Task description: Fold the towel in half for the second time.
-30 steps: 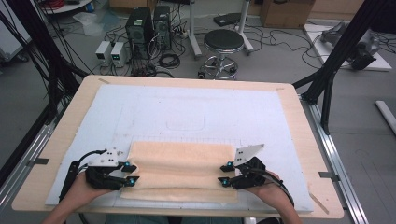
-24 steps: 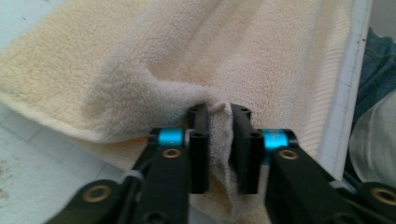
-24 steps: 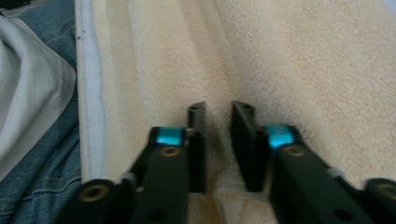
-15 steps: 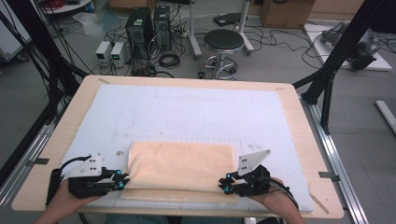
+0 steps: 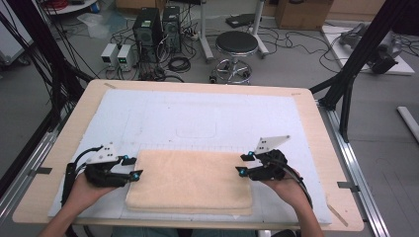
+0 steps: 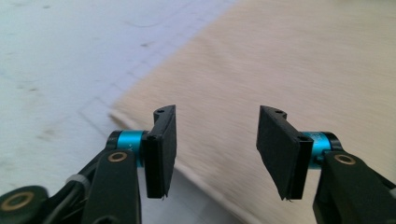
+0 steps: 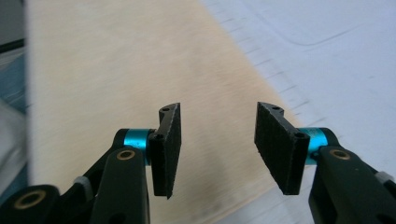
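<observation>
A folded beige towel (image 5: pixel 188 180) lies flat on the white mat (image 5: pixel 197 113), near the table's front edge. My left gripper (image 5: pixel 132 167) hovers at the towel's left edge, and my right gripper (image 5: pixel 242 164) at its right edge. Both point inward toward each other. In the left gripper view the left gripper (image 6: pixel 215 149) stands open over the towel (image 6: pixel 280 70), with nothing between the pads. The right gripper (image 7: pixel 217 149) is likewise open above the towel (image 7: pixel 116 70). The jaws of both have just been opening.
The mat covers most of the wooden table (image 5: pixel 316 128). Beyond its far edge stand a round stool (image 5: pixel 236 44), computer towers (image 5: pixel 157 27) and loose cables on the floor. A black frame post (image 5: pixel 358 59) rises at the right.
Both grippers were closed further at the towel's near corners; now they have moved up and away from the front edge with jaws spread, and the towel lies flat by itself.
</observation>
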Demonstrator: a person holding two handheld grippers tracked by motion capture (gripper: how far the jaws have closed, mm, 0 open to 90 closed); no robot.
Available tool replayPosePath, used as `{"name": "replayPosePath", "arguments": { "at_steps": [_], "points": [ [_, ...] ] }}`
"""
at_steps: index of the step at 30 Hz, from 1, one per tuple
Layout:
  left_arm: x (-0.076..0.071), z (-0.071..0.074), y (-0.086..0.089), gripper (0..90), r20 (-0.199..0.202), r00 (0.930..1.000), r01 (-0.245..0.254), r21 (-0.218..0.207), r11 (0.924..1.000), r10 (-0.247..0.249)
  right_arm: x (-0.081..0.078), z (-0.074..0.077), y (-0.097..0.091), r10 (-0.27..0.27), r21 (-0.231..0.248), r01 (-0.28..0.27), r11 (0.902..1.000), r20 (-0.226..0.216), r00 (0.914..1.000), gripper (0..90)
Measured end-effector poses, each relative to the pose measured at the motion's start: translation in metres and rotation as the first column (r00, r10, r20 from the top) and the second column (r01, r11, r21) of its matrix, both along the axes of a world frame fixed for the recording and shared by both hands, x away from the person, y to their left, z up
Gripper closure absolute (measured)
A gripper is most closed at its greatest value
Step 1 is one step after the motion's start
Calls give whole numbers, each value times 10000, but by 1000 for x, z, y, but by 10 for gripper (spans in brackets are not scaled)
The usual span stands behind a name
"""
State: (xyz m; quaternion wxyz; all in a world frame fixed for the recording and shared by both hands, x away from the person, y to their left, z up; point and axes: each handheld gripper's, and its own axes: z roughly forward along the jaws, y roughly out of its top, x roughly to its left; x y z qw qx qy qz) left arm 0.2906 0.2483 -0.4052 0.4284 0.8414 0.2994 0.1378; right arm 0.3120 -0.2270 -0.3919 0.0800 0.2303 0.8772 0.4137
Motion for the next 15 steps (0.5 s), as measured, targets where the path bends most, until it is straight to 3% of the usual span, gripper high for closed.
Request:
{"name": "replayPosePath", "arguments": {
  "at_steps": [4, 6, 9, 15],
  "points": [
    [25, -6, -7, 468, -15, 9978, -662, -51, 9978, 662, 18, -6, 2, -475, -86, 475, 9988, 1, 9989, 479],
    [35, -11, -9, 455, -281, 9968, -746, 56, 9972, 748, 25, -10, 3, -700, -154, 700, 9974, 24, 9975, 451],
    [43, -19, -9, 427, -527, 9938, -970, 203, 9951, 980, 33, -17, 3, -937, -246, 936, 9953, -44, 9956, 395],
    [50, -23, -4, 407, -876, 9910, -1032, -136, 9946, 1016, 40, -26, 4, -1136, -487, 1115, 9926, -413, 9927, 367]
  ]
}}
